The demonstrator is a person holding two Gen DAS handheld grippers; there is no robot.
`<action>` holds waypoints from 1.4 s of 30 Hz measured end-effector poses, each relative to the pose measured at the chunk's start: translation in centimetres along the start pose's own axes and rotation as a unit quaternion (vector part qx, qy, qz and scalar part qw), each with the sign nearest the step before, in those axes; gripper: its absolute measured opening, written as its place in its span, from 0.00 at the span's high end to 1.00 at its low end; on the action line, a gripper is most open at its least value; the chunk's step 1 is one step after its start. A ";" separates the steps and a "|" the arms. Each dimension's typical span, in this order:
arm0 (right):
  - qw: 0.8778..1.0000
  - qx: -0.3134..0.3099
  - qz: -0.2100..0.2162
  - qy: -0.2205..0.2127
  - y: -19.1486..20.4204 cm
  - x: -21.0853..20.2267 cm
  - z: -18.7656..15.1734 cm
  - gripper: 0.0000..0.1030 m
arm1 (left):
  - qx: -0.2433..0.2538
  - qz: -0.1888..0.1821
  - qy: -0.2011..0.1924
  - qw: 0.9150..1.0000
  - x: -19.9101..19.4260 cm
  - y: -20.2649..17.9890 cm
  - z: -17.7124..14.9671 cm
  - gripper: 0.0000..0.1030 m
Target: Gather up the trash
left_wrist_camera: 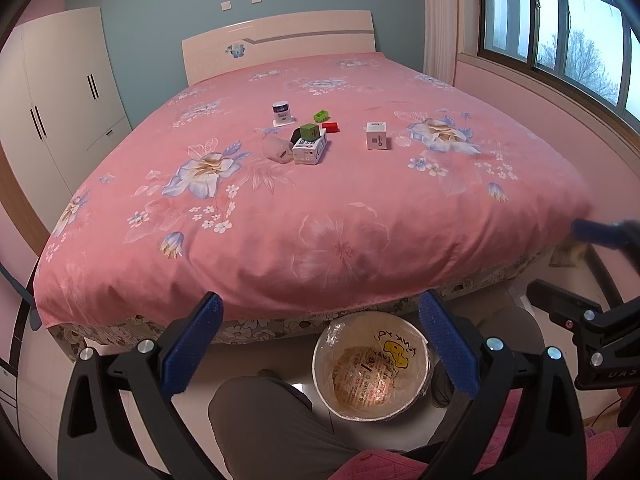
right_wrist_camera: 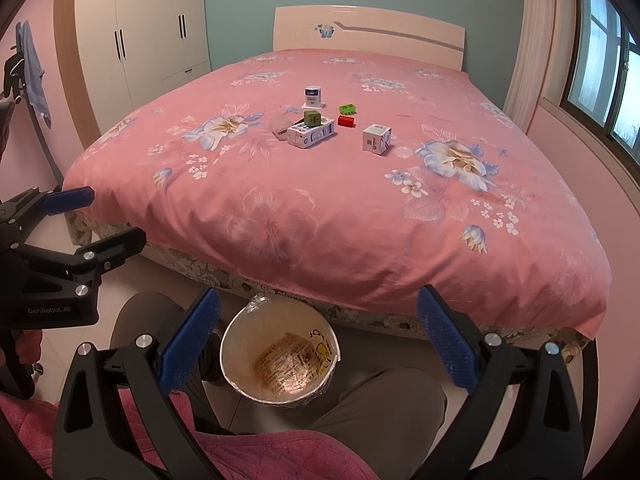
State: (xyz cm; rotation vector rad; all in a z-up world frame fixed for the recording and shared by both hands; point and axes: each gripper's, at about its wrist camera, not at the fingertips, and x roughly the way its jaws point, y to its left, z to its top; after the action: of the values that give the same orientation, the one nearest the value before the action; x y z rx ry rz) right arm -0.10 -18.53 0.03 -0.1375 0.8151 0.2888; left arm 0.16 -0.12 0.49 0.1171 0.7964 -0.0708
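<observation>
Both the left claw (left_wrist_camera: 320,340) and the right claw (right_wrist_camera: 318,336) hung spread wide with nothing between their blue pads, above a lined bin (left_wrist_camera: 372,368) on the floor by the foot of the bed (left_wrist_camera: 320,220). The trash sat well apart from them, mid-bed: a white box (left_wrist_camera: 377,135), a red block (left_wrist_camera: 331,127), a green block (left_wrist_camera: 320,115), a flat carton (left_wrist_camera: 310,151) bearing a green cube (left_wrist_camera: 308,132), a clear cup (left_wrist_camera: 277,149) on its side and a small jar (left_wrist_camera: 282,113).

Print on the small white cardboard cube box (left_wrist_camera: 377,135) is way too tiny to read; the clear plastic cup (right_wrist_camera: 280,124) at its 9 o'clock sits half hidden behind the white-and-blue carton (right_wrist_camera: 311,133).
</observation>
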 end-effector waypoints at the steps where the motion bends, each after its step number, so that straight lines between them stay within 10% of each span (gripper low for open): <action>1: 1.000 0.001 0.000 0.002 0.0 0.2 0.0 0.06 | 0.000 0.000 0.002 1.000 0.2 0.0 0.0 0.03; 16: 1.000 0.015 0.008 0.018 -1.7 4.4 2.7 0.07 | -0.021 -0.006 0.038 0.999 5.5 1.7 2.4 0.03; 42: 0.999 0.018 -0.045 -0.021 -8.6 18.6 18.9 0.07 | 0.022 -0.011 0.012 1.000 20.8 4.3 19.3 0.03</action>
State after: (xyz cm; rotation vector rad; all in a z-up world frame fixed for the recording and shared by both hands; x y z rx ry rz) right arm 27.78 -18.63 -0.67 -0.1338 0.7706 0.1904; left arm 28.85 1.19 -0.69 0.1521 0.8206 -0.1080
